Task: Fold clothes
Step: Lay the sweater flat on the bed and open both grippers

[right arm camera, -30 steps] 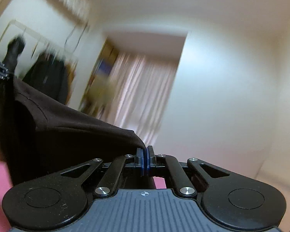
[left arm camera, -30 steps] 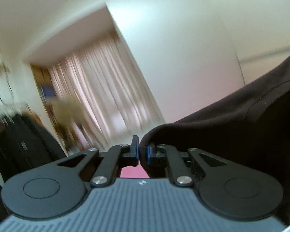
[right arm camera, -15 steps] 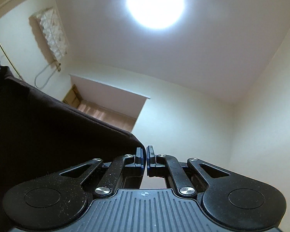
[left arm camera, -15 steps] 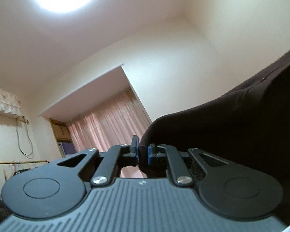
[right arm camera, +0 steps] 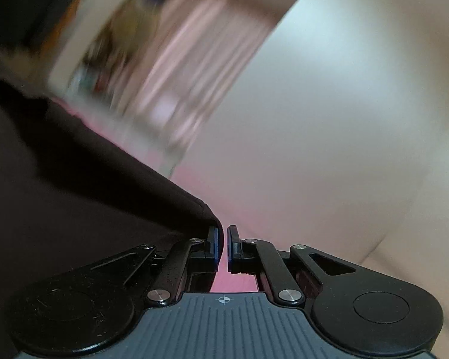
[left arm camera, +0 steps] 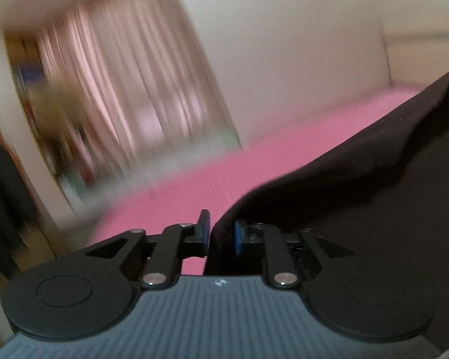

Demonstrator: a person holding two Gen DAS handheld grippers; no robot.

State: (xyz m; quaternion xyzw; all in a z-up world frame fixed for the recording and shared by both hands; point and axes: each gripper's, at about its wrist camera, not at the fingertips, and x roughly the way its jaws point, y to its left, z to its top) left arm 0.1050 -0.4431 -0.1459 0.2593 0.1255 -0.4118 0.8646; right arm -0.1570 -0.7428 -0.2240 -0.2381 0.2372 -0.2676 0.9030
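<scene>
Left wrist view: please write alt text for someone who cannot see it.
The left gripper, its jaws having just been opening, stands with the edge of a dark garment between the parted blue pads. Beyond lies a pink surface; a blurred pale curtain and cream wall fill the background.

Our left gripper (left arm camera: 221, 233) and right gripper (right arm camera: 223, 248) are black, blue-padded, with silver screws at five and seven o'clock, above ribbed grey bodies.
</scene>
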